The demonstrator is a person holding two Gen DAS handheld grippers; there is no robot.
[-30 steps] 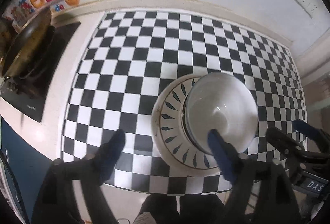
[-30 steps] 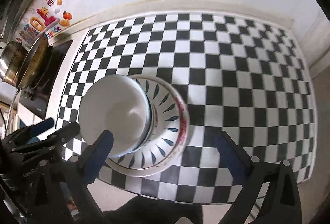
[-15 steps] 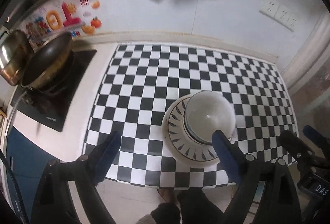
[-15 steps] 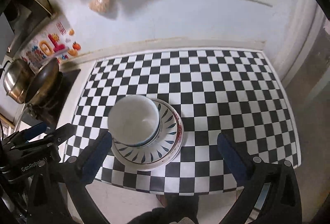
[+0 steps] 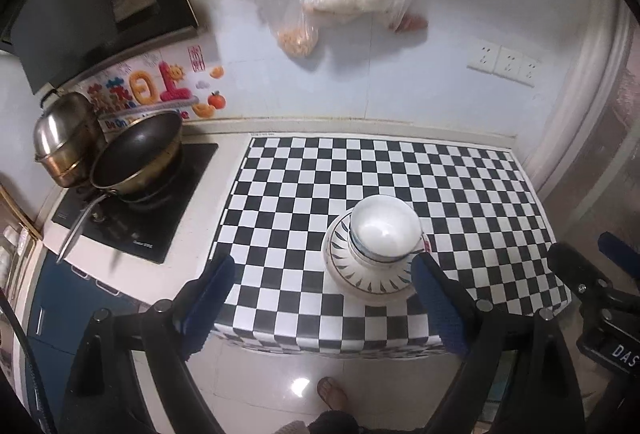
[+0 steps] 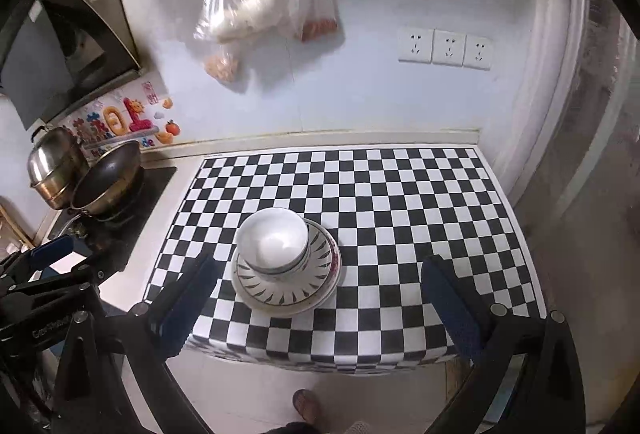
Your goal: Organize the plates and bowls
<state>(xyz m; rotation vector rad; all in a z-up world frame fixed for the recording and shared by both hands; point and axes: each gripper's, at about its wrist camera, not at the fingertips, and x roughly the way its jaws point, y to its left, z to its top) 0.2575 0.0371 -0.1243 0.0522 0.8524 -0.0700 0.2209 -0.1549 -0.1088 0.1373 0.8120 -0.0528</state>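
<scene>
- The stack of plates (image 6: 286, 284) with bowls (image 6: 274, 244) nested on top sits on the checkered bench (image 6: 400, 194), toward its front edge; nothing else stands on the checkered part;
- From the left gripper (image 5: 320, 298) the stack lies ahead and toward its right-hand jaw, the plate rim just beside that jaw's blue pad in the picture; from the right gripper (image 6: 320, 298) it lies ahead and toward its left-hand jaw, with a clear gap to the other jaw;
- Both pairs of jaws are spread wide and carry nothing; both hang off the front of the bench, apart from the stack;
- Neither hand looks clearly nearer, judging by the two views; the stack falls between the two grippers;
- The stack is round, so it has no long axis; it stands upright, and any grasp would have to take a rim;
- The top bowl is white inside with a dark line round the outside; the plate beneath has dark leaf-shaped strokes round its rim, and a red-edged plate shows under it;
- The stacking looks finished, in my judgement.
</scene>
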